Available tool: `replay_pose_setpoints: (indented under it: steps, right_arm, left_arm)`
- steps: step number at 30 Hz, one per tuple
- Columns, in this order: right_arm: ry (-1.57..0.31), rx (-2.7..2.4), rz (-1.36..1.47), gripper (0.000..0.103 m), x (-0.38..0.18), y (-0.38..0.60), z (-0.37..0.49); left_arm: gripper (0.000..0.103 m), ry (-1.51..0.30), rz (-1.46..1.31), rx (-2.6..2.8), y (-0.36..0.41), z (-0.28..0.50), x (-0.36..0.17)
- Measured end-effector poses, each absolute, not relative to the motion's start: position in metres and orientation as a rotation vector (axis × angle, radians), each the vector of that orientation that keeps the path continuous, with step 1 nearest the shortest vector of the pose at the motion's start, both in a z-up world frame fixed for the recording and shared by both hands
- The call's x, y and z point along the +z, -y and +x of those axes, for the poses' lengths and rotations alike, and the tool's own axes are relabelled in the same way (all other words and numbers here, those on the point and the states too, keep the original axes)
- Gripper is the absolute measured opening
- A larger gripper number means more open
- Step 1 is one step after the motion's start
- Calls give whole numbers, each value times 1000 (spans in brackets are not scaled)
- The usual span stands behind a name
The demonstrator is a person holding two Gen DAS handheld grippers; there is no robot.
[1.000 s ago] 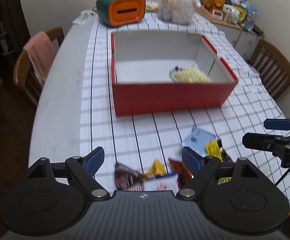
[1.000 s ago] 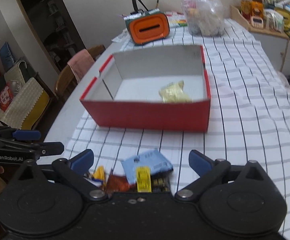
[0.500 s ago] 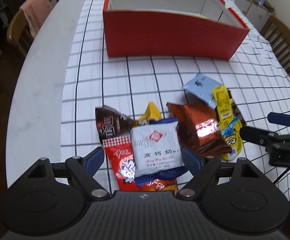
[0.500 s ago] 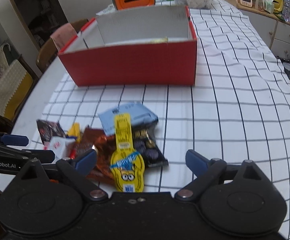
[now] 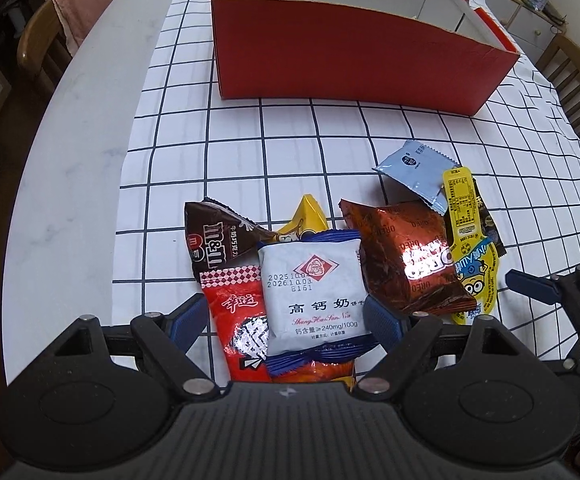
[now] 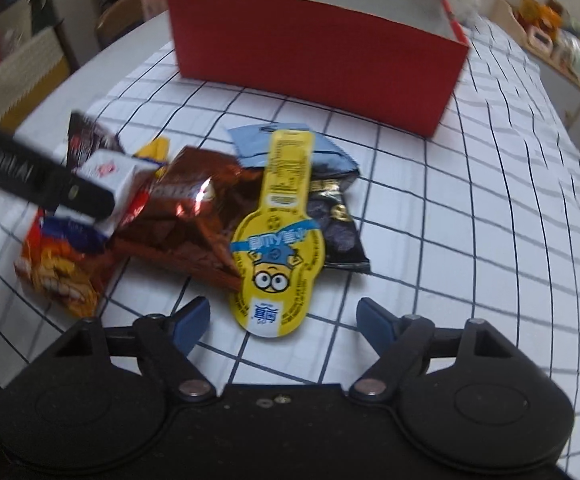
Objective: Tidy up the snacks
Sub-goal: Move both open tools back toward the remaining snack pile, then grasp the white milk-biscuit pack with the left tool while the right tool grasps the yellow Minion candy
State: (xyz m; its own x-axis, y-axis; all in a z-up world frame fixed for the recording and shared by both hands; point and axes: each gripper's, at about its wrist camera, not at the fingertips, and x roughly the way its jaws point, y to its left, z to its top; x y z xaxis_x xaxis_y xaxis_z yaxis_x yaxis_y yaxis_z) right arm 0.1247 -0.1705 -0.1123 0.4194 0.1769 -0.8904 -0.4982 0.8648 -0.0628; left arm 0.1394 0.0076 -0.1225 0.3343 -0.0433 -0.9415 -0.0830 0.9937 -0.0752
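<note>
A heap of snack packets lies on the checked cloth in front of a red box (image 5: 350, 64). My left gripper (image 5: 286, 318) is open, pointing steeply down, its fingers either side of a white biscuit packet (image 5: 314, 288) and a red packet (image 5: 238, 320) beneath it. Around them lie a brown M&M's bag (image 5: 214, 244), a copper Oreo bag (image 5: 406, 260) and a light blue sachet (image 5: 414, 168). My right gripper (image 6: 284, 318) hangs over the near end of a yellow minion packet (image 6: 282, 240). Its jaws are closing with that end between them, pads clear of it. A dark packet (image 6: 338, 224) lies under the yellow one.
The bare white table (image 5: 70, 160) runs along the left of the cloth. A wooden chair with a pink towel (image 5: 82, 0) stands at the far left, another chair (image 5: 578, 80) at the right. A cluttered sideboard (image 6: 562, 40) lies beyond the box.
Both grippers have come down and tipped toward the snack heap, which now fills the lower views. The right gripper's fingers have drawn closer together around the yellow packet's end.
</note>
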Motion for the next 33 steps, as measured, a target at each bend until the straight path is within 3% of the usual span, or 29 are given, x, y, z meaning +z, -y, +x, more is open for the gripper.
replay_pose_setpoints:
  steps: [8, 11, 17, 21, 33]
  right_arm:
    - [-1024, 442, -360, 68, -117, 163, 129]
    - [-1012, 456, -364, 64, -118, 162, 130]
    - [-1004, 489, -354, 52, -117, 161, 132]
    - [-1003, 492, -335, 42, -116, 163, 132]
    - [-1011, 449, -238, 41, -108, 186, 127]
  left_arm:
    - [82, -1241, -134, 10, -6, 142, -126]
    - [68, -1259, -147, -7, -7, 143, -129]
    - [55, -1258, -166, -22, -9, 143, -129]
    - [53, -1256, -192, -23, -13, 143, -129]
    - [52, -1245, -236, -21, -22, 139, -125]
